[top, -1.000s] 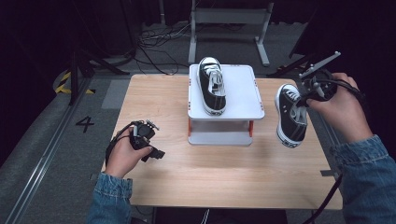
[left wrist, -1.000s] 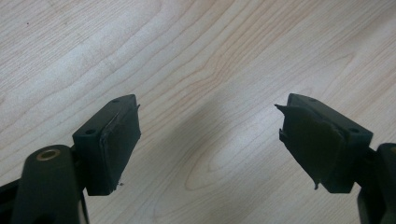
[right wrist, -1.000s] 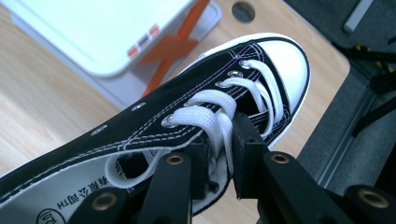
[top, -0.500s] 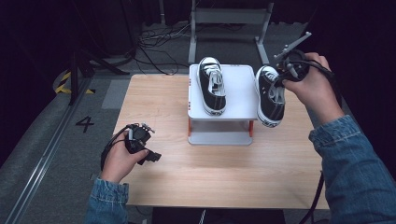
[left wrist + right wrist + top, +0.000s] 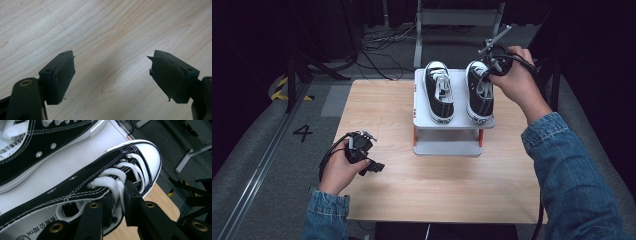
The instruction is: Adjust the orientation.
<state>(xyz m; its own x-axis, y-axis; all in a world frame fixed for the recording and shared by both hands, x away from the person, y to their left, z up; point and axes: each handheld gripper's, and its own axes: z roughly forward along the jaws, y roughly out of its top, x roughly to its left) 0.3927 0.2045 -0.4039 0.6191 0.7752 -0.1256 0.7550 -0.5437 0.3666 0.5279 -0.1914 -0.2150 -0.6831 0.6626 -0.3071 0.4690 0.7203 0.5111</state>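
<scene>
Black shoe [image 5: 480, 93]: on white rack [image 5: 453, 117], beside its twin [image 5: 440, 91], toe pointing away.
Right gripper [image 5: 488, 70]: pinching the shoe's tongue and laces, right on top.
Left gripper [image 5: 371, 167]: wide apart, holding nothing, far off over wooden table [image 5: 422, 185].

Two black canvas sneakers with white toe caps, white laces and white rubber soles sat side by side on top of a small white two-level rack [image 5: 424, 120] at the far middle of the wooden table [image 5: 382, 125], toes pointing away. The left sneaker [image 5: 439, 91] lay flat on the top shelf. The right sneaker [image 5: 478, 97] was near the shelf's right edge, pinched at its tongue and laces by the right gripper [image 5: 119, 202], toe out over the edge.
</scene>
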